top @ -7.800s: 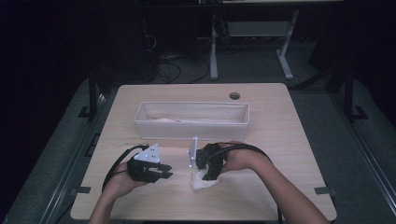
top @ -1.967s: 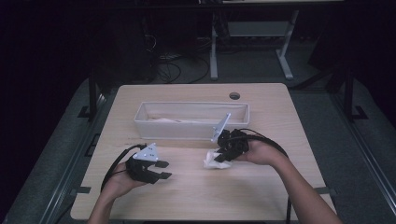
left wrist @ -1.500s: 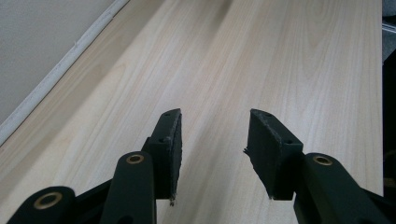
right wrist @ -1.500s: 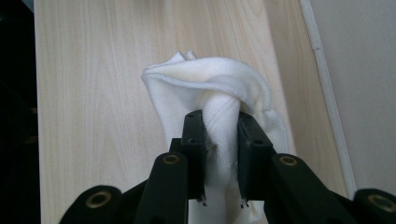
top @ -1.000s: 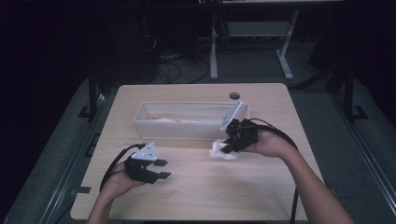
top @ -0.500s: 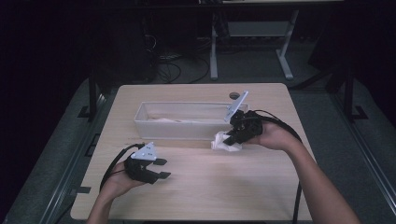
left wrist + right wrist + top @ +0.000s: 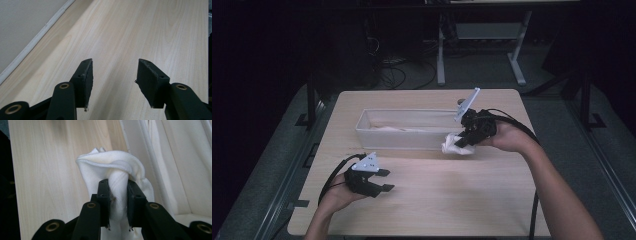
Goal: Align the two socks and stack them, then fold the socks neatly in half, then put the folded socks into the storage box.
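A bunched white cloth (image 7: 455, 145) hangs just in front of the right end of the long white bin (image 7: 409, 144), pinched by my right gripper (image 7: 465, 140). In the right gripper view both pads press on a fold of the cloth (image 7: 117, 180), with the bin's rim (image 7: 147, 147) just beyond. My left gripper (image 7: 384, 181) rests low over the front left of the wooden table (image 7: 462, 200). Its jaws have just been opening; in the left gripper view my left gripper (image 7: 114, 72) stands open over bare wood with nothing between its fingers.
Pale cloth lies inside the bin (image 7: 402, 129). A round hole (image 7: 460, 102) marks the table's far right part. The bin's wall (image 7: 22, 27) runs along the left of the left gripper view. Dark floor and desk legs (image 7: 441, 50) lie beyond the table.
My right gripper has lifted the white cloth and carried it back toward the bin's right end. The left hand has stayed in place.
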`<state>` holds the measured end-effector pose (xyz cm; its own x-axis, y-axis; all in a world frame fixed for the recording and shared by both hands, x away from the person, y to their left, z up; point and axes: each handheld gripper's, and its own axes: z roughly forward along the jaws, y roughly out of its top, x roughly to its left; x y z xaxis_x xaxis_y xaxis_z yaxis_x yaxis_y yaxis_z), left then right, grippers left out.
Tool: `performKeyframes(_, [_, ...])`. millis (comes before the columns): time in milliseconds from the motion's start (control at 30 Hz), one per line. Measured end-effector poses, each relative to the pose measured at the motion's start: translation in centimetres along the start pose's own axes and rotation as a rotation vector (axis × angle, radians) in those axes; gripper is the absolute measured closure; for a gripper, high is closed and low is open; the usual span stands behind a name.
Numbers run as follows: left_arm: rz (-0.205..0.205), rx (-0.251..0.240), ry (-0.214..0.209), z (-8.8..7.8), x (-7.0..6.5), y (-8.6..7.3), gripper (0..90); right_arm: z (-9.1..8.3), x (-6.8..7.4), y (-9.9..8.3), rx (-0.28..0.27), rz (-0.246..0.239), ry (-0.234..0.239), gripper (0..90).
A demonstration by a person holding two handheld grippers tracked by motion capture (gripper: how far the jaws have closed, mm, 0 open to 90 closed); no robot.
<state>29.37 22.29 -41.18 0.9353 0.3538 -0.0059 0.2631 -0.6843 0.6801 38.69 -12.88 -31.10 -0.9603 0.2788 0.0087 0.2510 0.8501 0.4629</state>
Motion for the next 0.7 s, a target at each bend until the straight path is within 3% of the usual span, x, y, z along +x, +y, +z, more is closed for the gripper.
performKeyframes(700, [0.0, -0.002, -0.004, -0.1, 0.1, 0.0, 45.9, -1.4, -2.7, 0.8, 0.035, 0.025, -0.051, 74.9])
